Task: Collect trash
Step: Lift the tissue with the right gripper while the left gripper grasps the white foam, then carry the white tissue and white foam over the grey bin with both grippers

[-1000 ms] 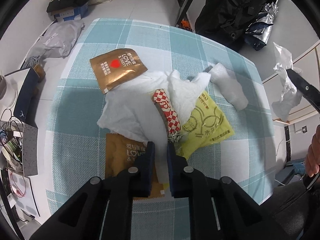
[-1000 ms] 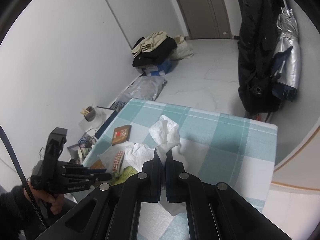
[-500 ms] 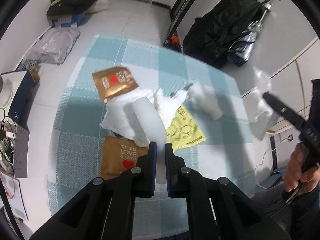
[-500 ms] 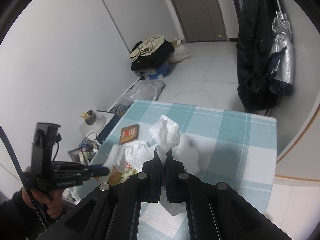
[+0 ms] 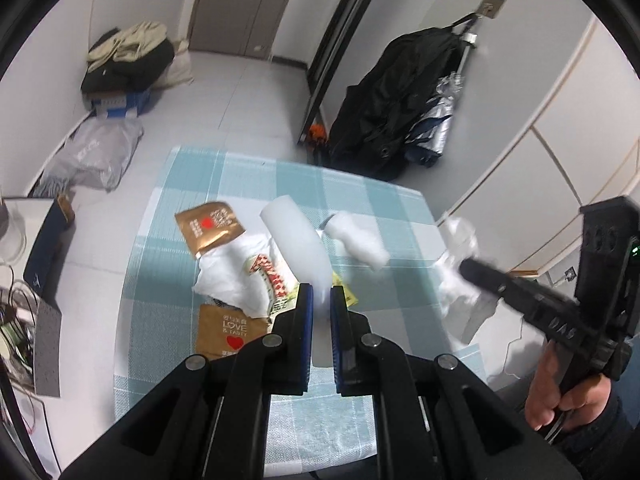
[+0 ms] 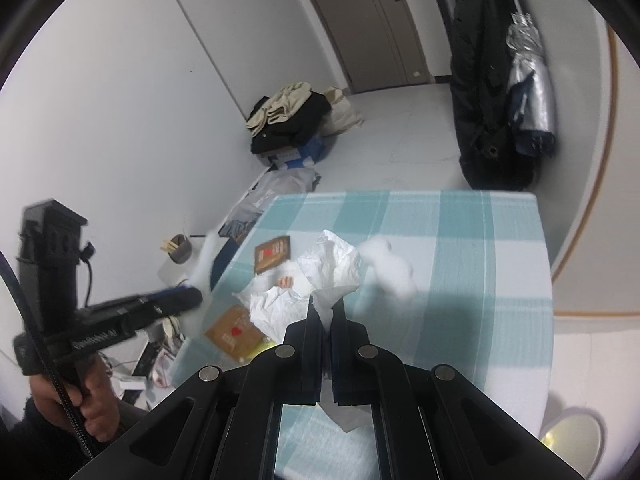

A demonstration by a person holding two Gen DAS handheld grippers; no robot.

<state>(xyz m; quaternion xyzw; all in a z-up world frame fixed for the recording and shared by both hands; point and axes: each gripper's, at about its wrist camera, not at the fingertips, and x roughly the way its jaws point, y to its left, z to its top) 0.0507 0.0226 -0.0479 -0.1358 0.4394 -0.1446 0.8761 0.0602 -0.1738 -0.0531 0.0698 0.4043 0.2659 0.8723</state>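
Left gripper [image 5: 320,295] clamps smooth white paper sheet [image 5: 298,246]; right gripper [image 6: 327,311] pinches crumpled white tissue [image 6: 332,266]; gold snack wrappers [image 5: 210,229], more tissue remain on checked tablecloth [image 5: 384,200]

White walls, pale tiled floor [image 5: 248,92], grey door [image 5: 240,4] at the far end. Tabletop [image 5: 360,196] wears a teal-and-white checked cloth. Black coat [image 5: 400,92] and silver umbrella [image 5: 440,120] hang on a wall hook – right side. Clothes pile [image 5: 128,52] sits on a blue-white box [image 5: 120,104] by the left wall, grey plastic bag [image 5: 96,152] beside it. Even, flat light.
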